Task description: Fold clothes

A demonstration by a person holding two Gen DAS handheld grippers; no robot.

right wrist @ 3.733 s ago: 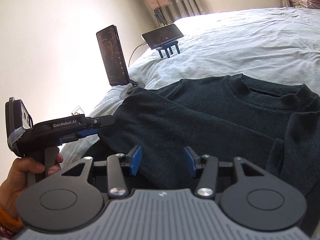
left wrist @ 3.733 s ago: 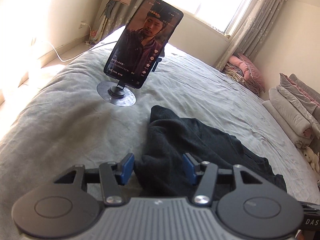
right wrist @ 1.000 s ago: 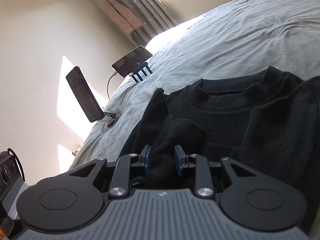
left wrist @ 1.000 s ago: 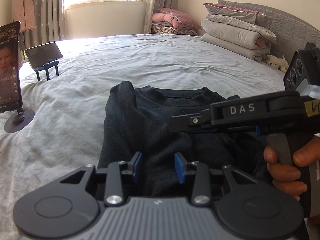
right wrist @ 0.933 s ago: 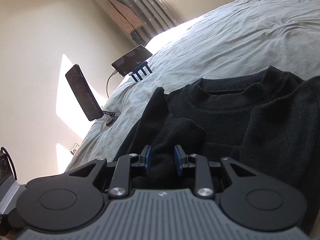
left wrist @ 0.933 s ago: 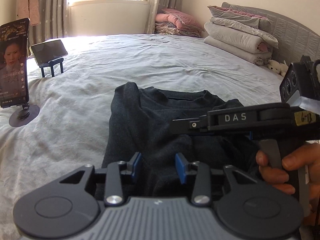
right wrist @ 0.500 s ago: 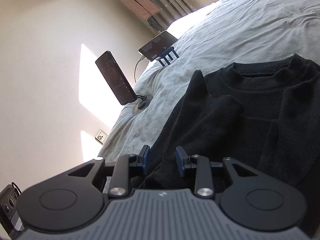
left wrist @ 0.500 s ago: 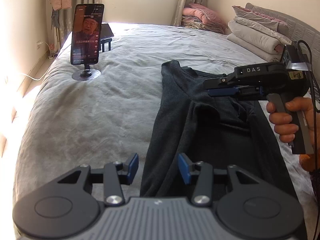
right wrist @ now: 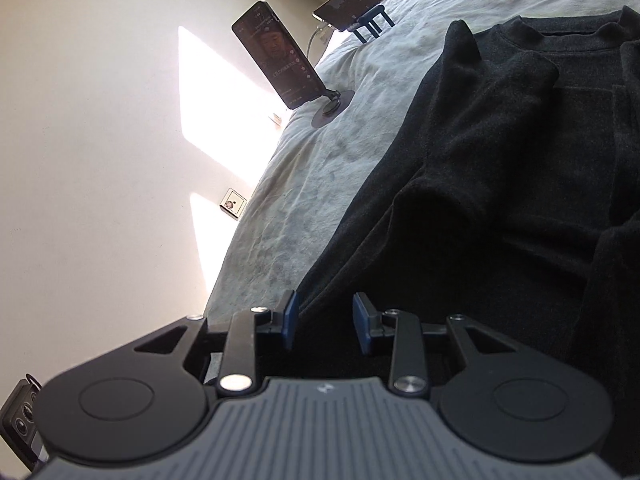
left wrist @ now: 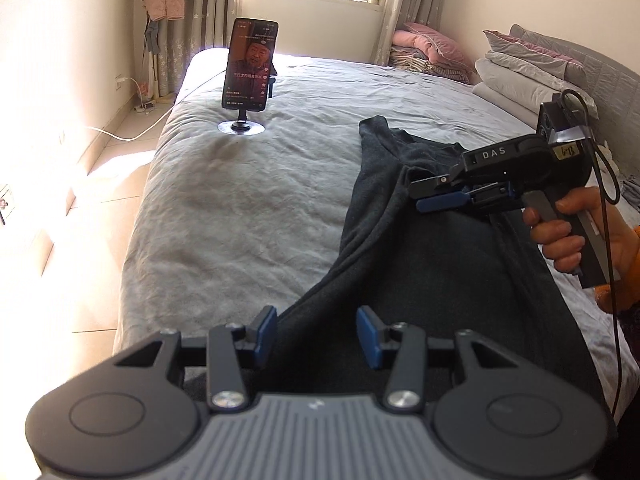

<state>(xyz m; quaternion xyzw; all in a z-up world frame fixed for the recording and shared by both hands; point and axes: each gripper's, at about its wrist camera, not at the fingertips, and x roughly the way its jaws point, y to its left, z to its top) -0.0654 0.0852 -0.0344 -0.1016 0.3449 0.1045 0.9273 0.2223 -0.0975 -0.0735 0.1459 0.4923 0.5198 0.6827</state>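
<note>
A dark charcoal sweater (left wrist: 432, 264) lies lengthwise on the grey bed (left wrist: 248, 208), collar at the far end and one sleeve folded in over the body (right wrist: 500, 120). My left gripper (left wrist: 317, 332) hovers open over the near, lower end of the sweater. Cloth shows between its blue pads (left wrist: 266, 330), but they do not press on it. My right gripper (left wrist: 416, 194) is held by a hand (left wrist: 560, 232) above the sweater's chest. In its own view the right gripper (right wrist: 326, 320) stands open over the sweater's left side edge, with nothing pinched.
A phone on a round stand (left wrist: 250, 66) stands upright on the bed's far left. A second phone on a small stand (right wrist: 352, 0) is behind it. Folded quilts and pillows (left wrist: 520, 68) are stacked at the headboard. The bed's left edge (left wrist: 132, 248) drops to a tiled floor.
My left gripper has drawn back from the sweater's chest to its lower end and swung its view left. The right gripper has backed off toward the side edge. Both jaws stand slightly wider.
</note>
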